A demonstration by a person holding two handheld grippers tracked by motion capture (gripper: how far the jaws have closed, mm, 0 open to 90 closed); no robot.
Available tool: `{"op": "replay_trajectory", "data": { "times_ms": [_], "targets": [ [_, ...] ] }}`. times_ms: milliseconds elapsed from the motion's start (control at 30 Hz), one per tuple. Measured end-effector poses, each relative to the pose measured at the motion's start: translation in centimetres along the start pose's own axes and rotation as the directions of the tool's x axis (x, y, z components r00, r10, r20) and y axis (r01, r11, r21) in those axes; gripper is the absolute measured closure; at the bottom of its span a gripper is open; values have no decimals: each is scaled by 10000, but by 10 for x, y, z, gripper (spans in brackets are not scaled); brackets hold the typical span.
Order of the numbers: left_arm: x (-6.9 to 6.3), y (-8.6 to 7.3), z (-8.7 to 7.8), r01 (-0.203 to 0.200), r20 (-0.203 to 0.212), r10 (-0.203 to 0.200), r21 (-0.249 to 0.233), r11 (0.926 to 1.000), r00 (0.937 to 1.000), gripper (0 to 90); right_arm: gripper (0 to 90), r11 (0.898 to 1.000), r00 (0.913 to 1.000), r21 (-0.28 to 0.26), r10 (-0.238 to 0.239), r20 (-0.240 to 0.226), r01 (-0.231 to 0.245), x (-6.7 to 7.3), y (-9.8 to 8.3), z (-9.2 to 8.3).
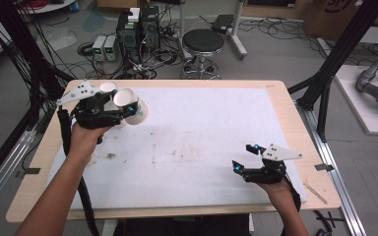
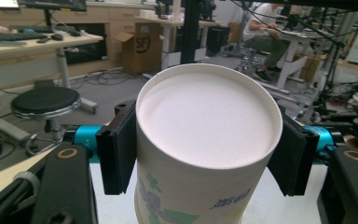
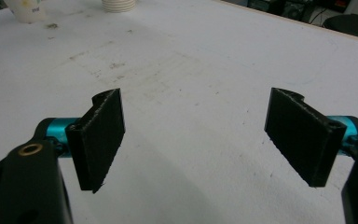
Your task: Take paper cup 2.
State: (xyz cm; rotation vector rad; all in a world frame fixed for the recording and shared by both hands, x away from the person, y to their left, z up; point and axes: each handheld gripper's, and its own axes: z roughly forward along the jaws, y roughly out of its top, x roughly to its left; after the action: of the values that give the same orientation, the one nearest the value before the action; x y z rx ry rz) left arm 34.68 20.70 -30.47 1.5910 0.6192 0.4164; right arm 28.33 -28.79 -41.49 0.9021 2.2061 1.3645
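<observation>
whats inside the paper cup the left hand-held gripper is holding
The paper cup shows a plain white surface just below its rim, recessed, with nothing on it. Whether that is its base or a lid, and the space beneath, cannot be seen.

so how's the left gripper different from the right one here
The left gripper is shut on a white paper cup, pads pressing its sides; the right gripper stands wide open with nothing between its jaws. In the high view the left gripper is raised at the table's far left, while the right gripper sits low at the near right edge. Both share black pads, blue fittings and a grey plate on top.
</observation>
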Motion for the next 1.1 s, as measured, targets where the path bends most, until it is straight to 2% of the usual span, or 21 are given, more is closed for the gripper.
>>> {"op": "replay_trajectory", "data": {
  "times_ms": [200, 567, 633, 833, 933, 1100],
  "targets": [
    [-12, -22, 7, -85, 245, 82, 139, 9999, 9997, 338, 205, 10000, 10000, 33, 12, -35, -12, 0, 0, 1],
    [-27, -53, 19, -488, 216, 475, 630, 9968, 9986, 338, 205, 10000, 10000, 41, -29, -77, 29, 0, -1, 3],
    [-29, -62, 22, -470, 242, 453, 757, 9960, 9987, 338, 205, 10000, 10000, 77, -5, -56, 6, -1, -1, 3],
    [-31, -84, 23, -337, 190, 325, 691, 9970, 9993, 338, 205, 9999, 10000, 104, 7, -39, -7, -1, -2, 4],
    [-30, -88, 25, -400, 208, 382, 921, 9949, 9991, 338, 205, 9999, 10000, 119, -14, -66, 15, -1, -2, 5],
    [-32, -88, 22, -303, 332, 279, 732, 9969, 9991, 336, 205, 9999, 10000, 94, -34, -48, 34, 0, -1, 6]
  ]
}}
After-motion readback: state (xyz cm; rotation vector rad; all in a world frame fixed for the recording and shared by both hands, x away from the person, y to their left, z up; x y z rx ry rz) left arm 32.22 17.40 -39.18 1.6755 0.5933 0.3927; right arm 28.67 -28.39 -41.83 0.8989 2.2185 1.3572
